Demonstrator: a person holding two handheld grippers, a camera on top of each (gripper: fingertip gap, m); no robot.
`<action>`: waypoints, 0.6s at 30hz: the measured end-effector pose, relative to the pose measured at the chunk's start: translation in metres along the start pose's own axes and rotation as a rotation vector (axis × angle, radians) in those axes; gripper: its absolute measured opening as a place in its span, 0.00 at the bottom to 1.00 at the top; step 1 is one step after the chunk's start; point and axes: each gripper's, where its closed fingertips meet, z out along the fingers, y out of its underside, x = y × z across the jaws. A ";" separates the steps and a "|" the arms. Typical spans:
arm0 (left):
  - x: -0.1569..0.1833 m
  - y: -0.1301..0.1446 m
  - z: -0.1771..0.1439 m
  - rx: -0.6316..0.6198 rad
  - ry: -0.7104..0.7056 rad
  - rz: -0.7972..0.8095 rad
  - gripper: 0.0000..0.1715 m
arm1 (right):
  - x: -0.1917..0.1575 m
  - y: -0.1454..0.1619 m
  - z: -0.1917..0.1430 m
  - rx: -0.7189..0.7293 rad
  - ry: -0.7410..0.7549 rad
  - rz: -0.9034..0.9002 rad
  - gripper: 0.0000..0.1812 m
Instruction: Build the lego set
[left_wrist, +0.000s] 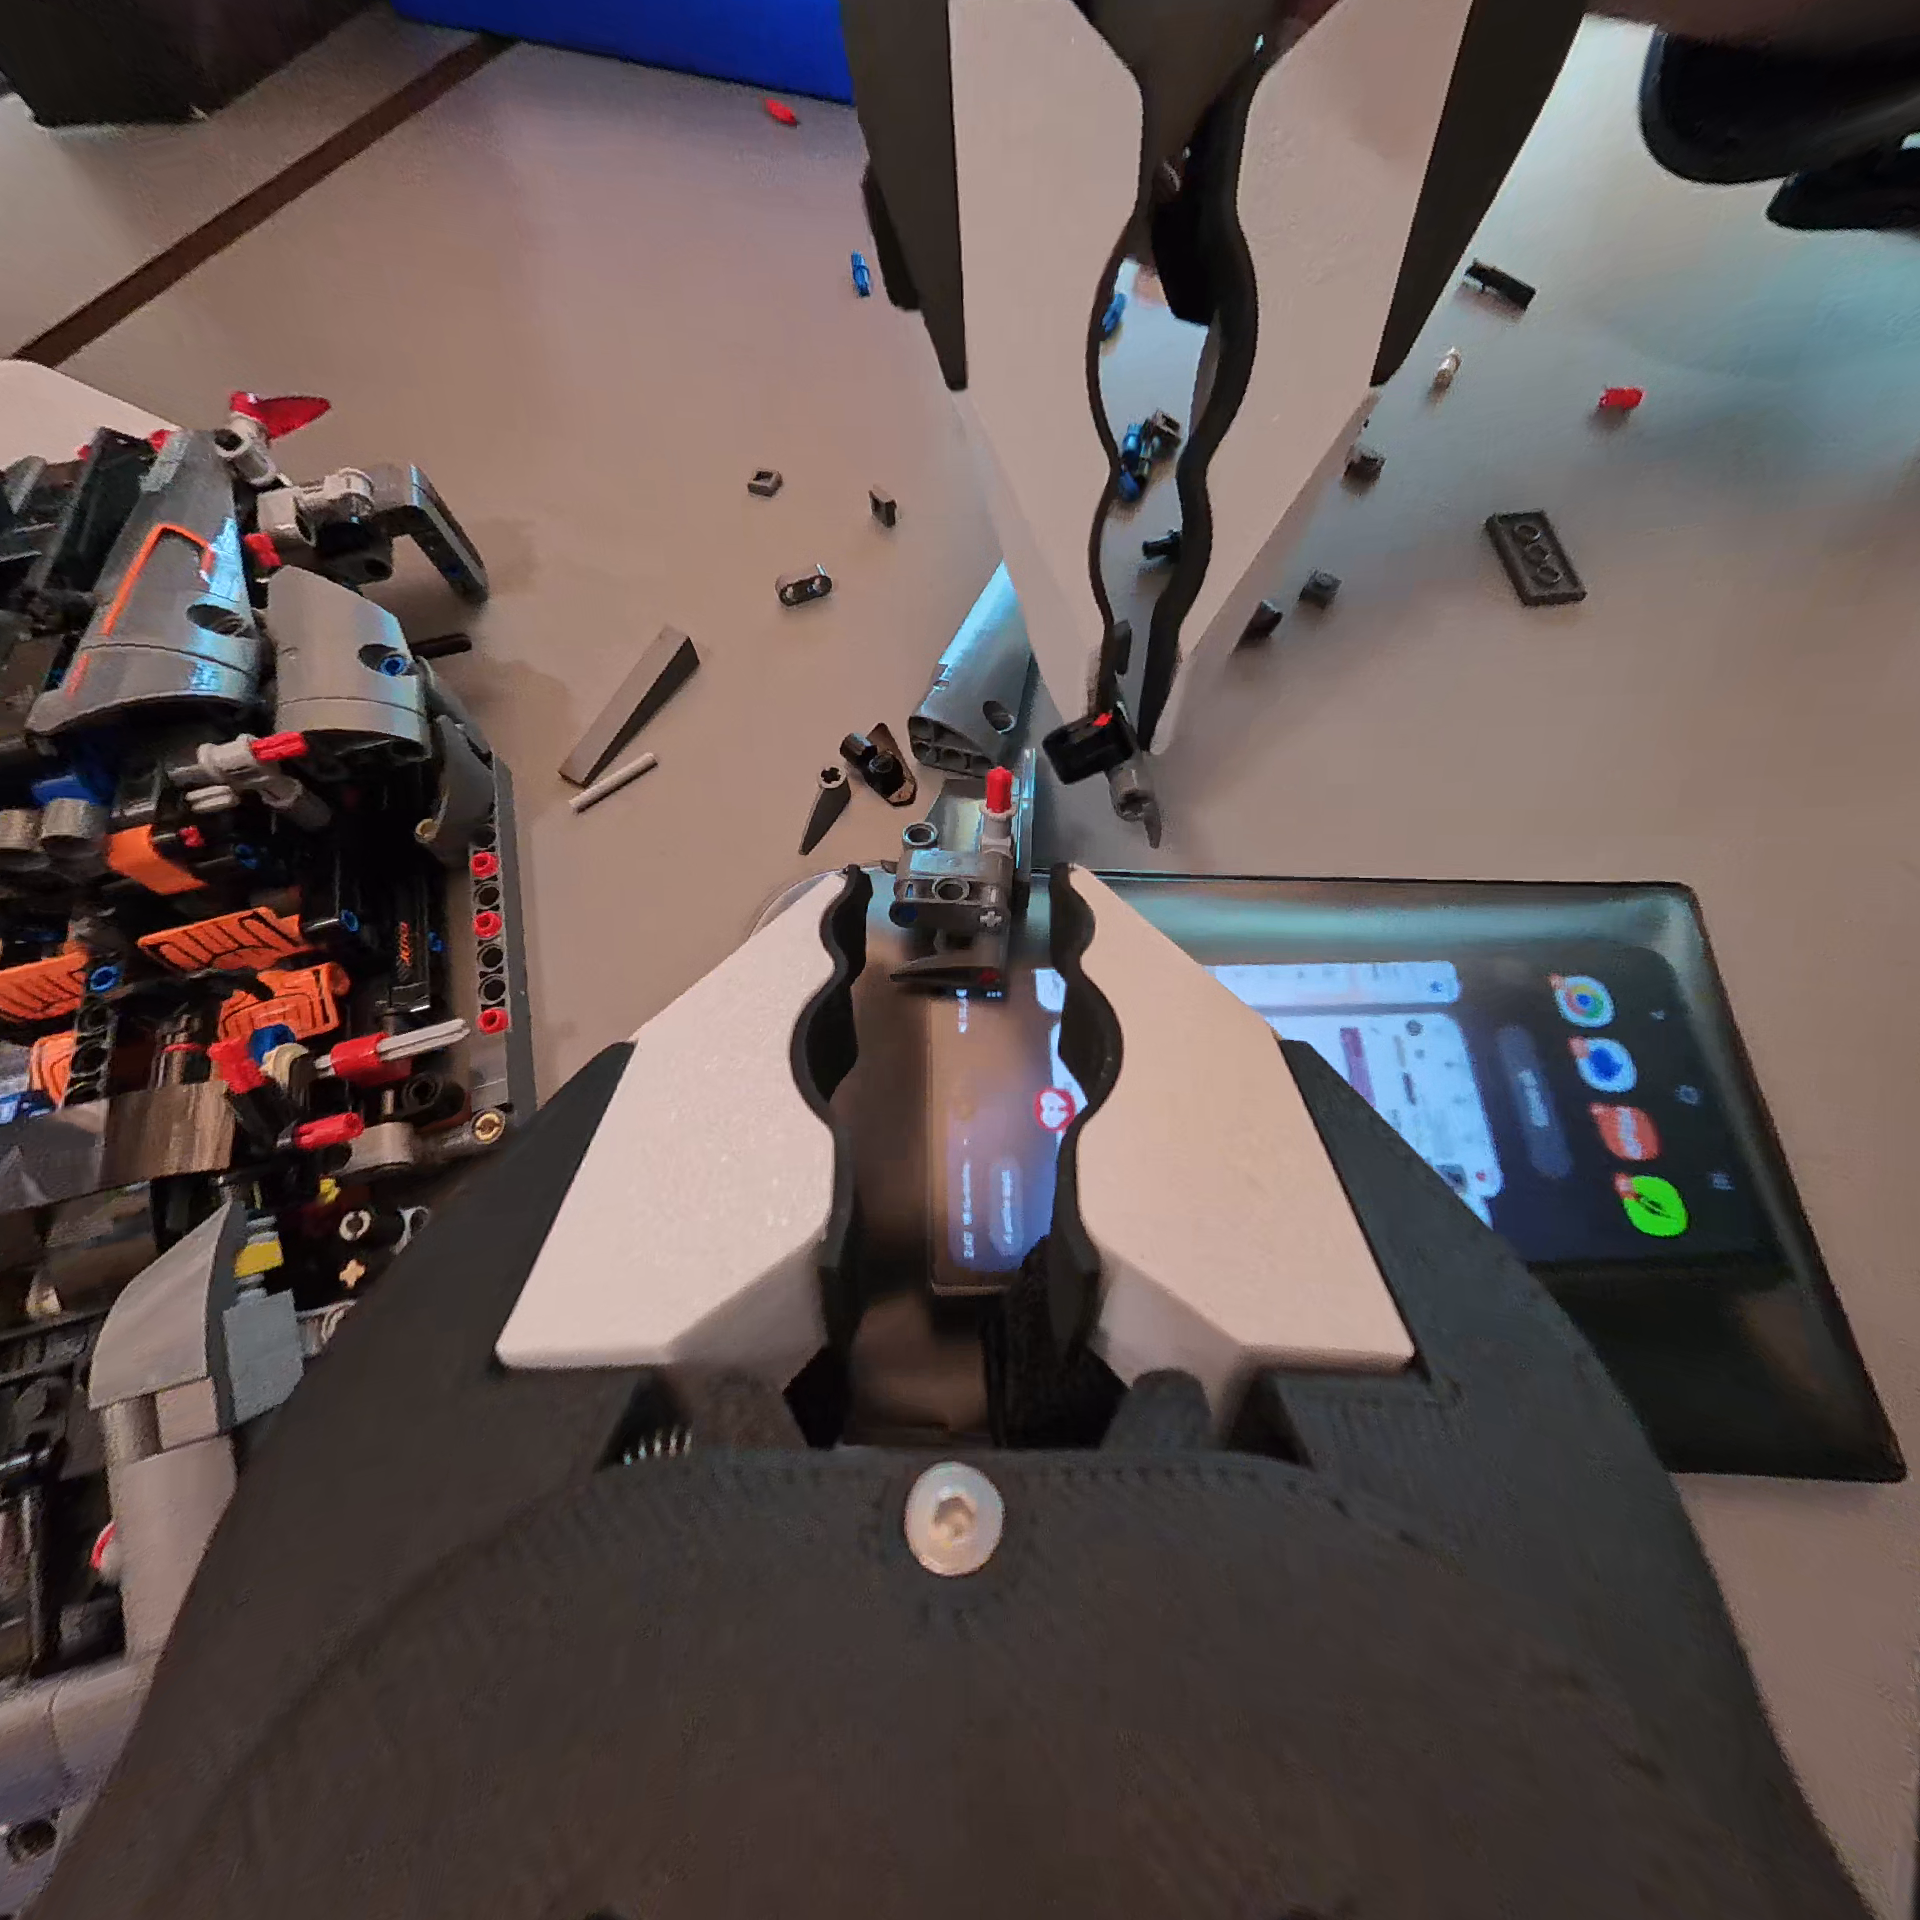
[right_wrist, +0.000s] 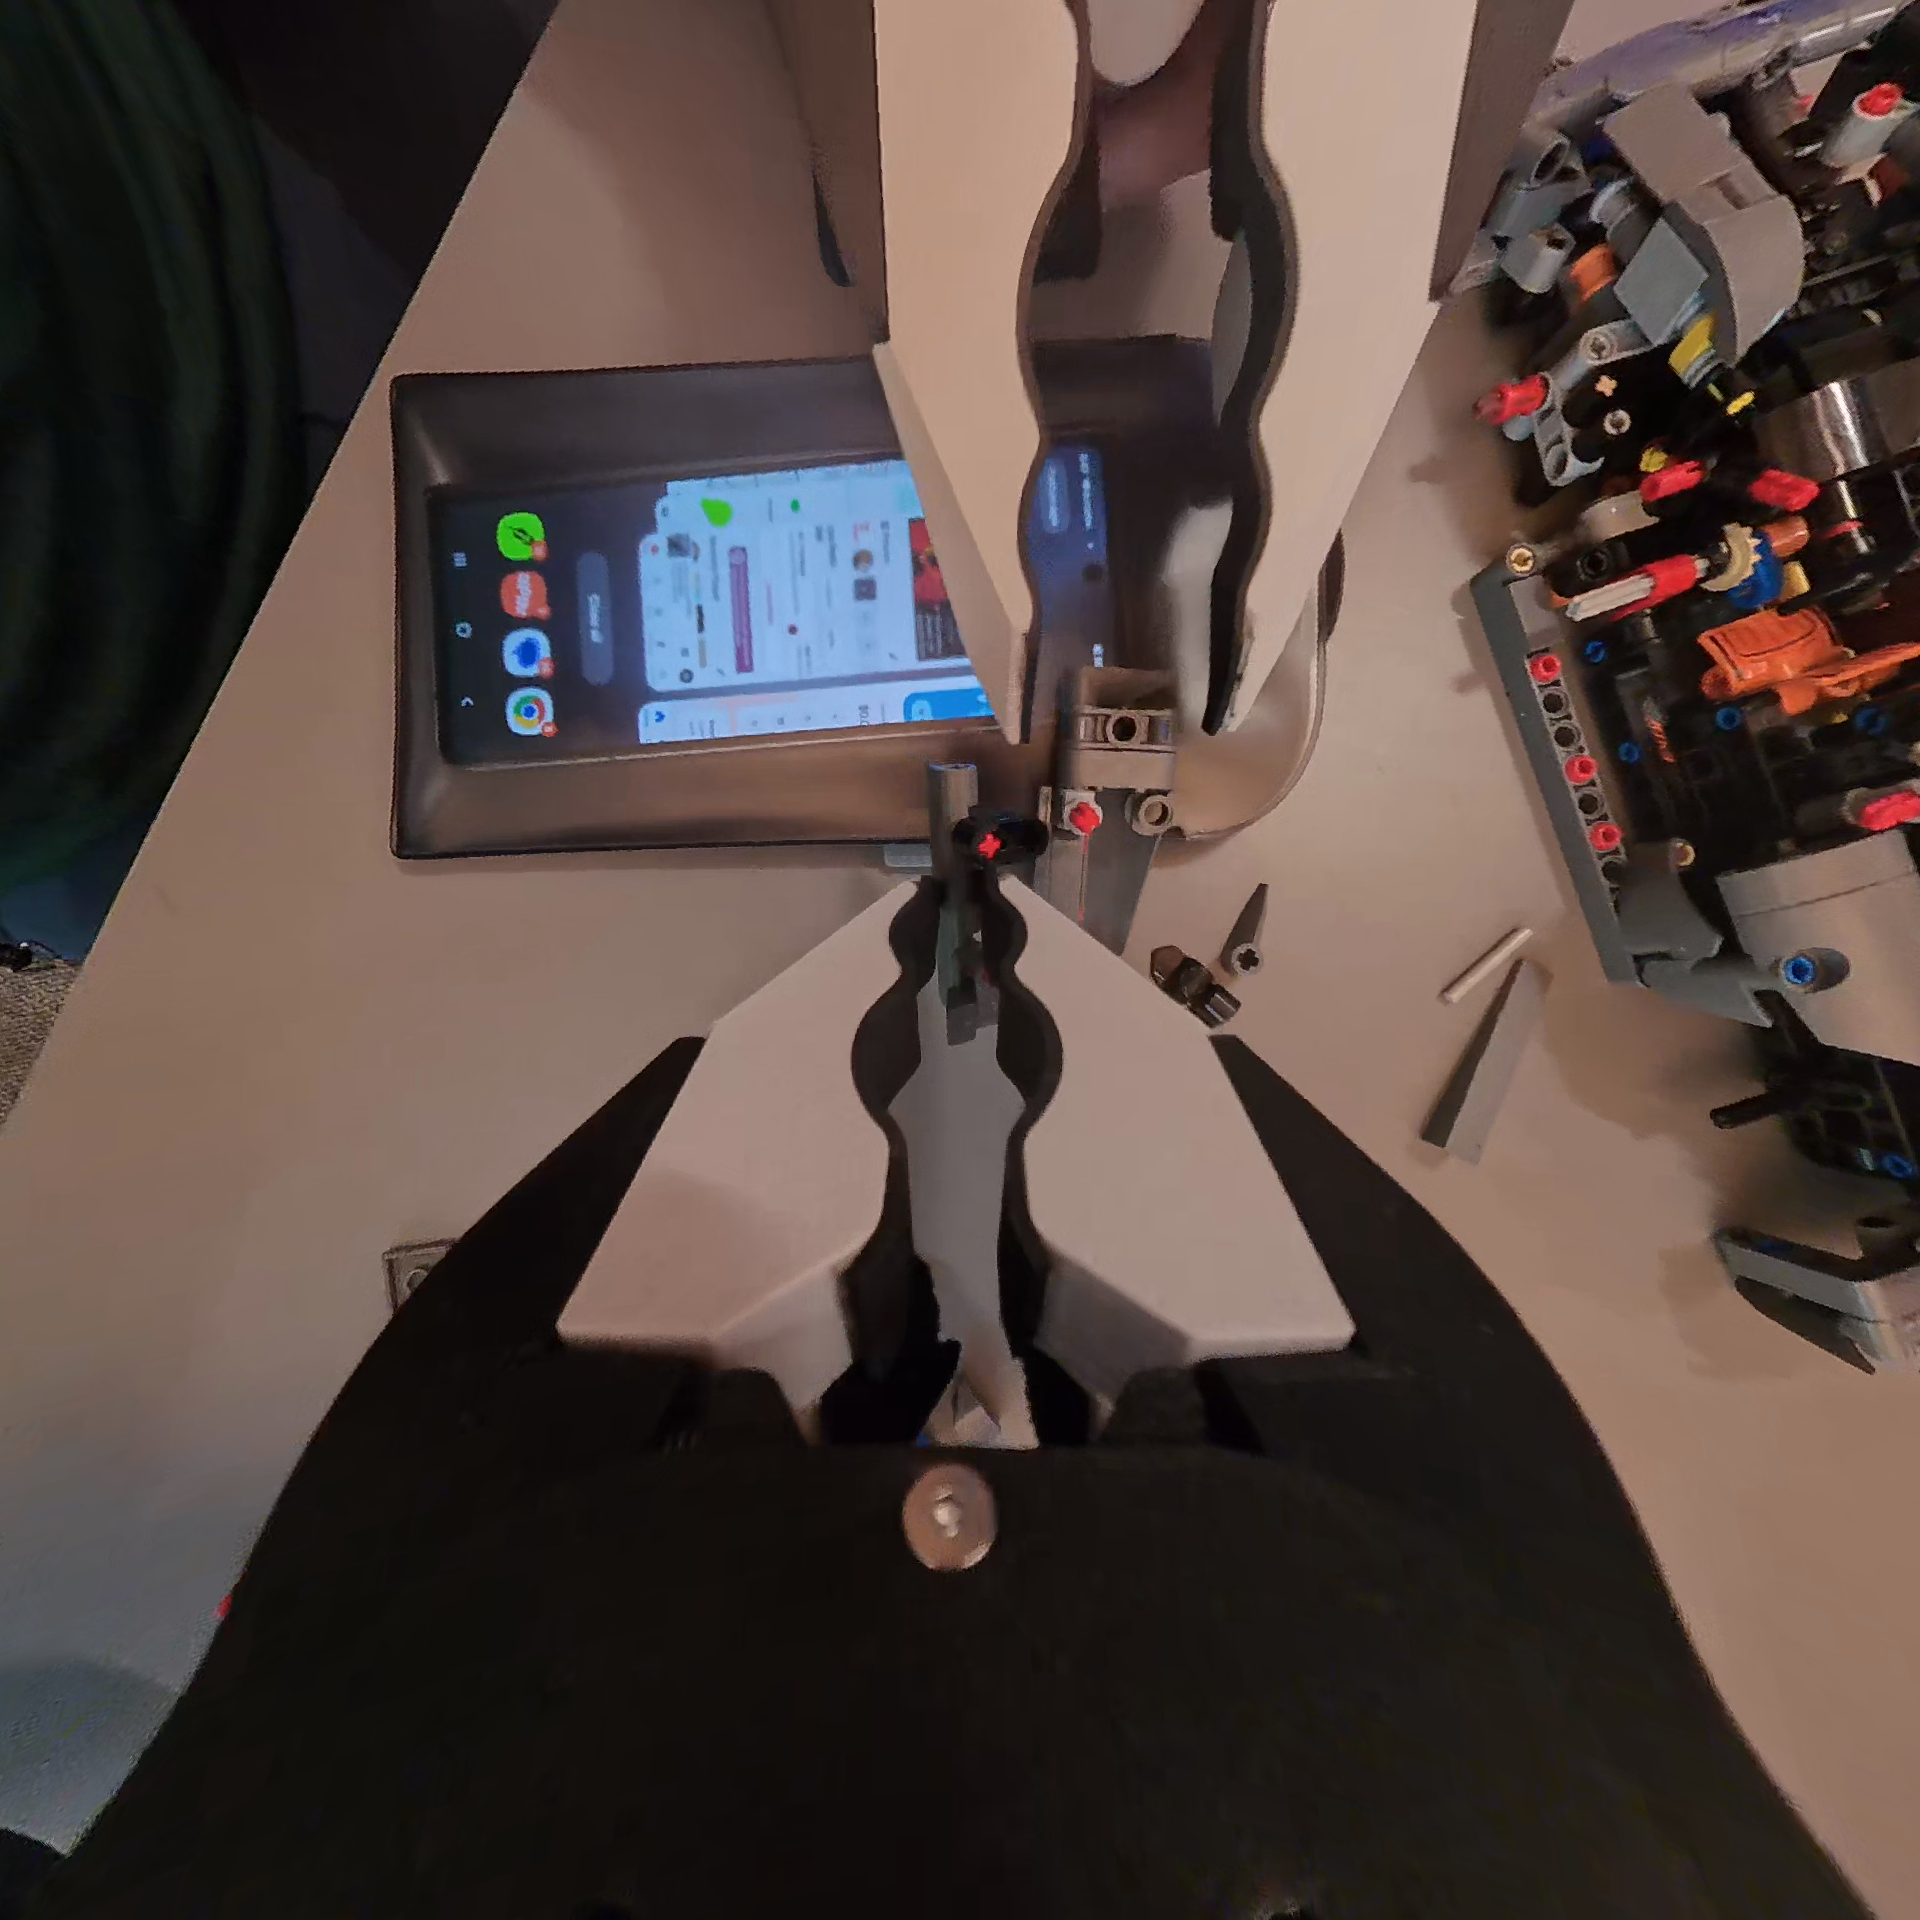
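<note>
My left hand-held gripper (left_wrist: 956, 904) has its jaws a little apart, with a grey lego sub-assembly (left_wrist: 961, 883) carrying a red pin between the tips; whether the tips actually press on it I cannot tell. My right hand-held gripper (right_wrist: 961, 904) is clamped on a thin grey axle piece (right_wrist: 951, 821) with a small black connector (right_wrist: 997, 836) showing a red cross end, held just beside the grey sub-assembly.

Both meet over the near edge of a dark tray (right_wrist: 644, 416) on the desk (left_wrist: 623, 312), where a phone (right_wrist: 675, 613) lies with its screen lit, showing coloured app icons and blurred pages. The writing there is too smeared to read.

The large grey, black and orange lego model (left_wrist: 229, 831) sits along the desk's side edge. Loose parts lie scattered on the desk, among them a grey wedge panel (left_wrist: 634, 701).
</note>
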 end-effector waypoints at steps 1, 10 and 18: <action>0.000 0.001 0.002 -0.005 0.004 0.003 0.20 | 0.001 0.000 0.000 -0.002 0.010 -0.001 0.03; -0.001 0.004 0.010 -0.024 -0.011 0.029 0.13 | 0.013 -0.001 -0.001 -0.008 0.089 -0.015 0.03; 0.000 0.004 0.011 -0.025 -0.006 0.041 0.13 | 0.013 0.000 0.001 -0.014 0.089 -0.016 0.03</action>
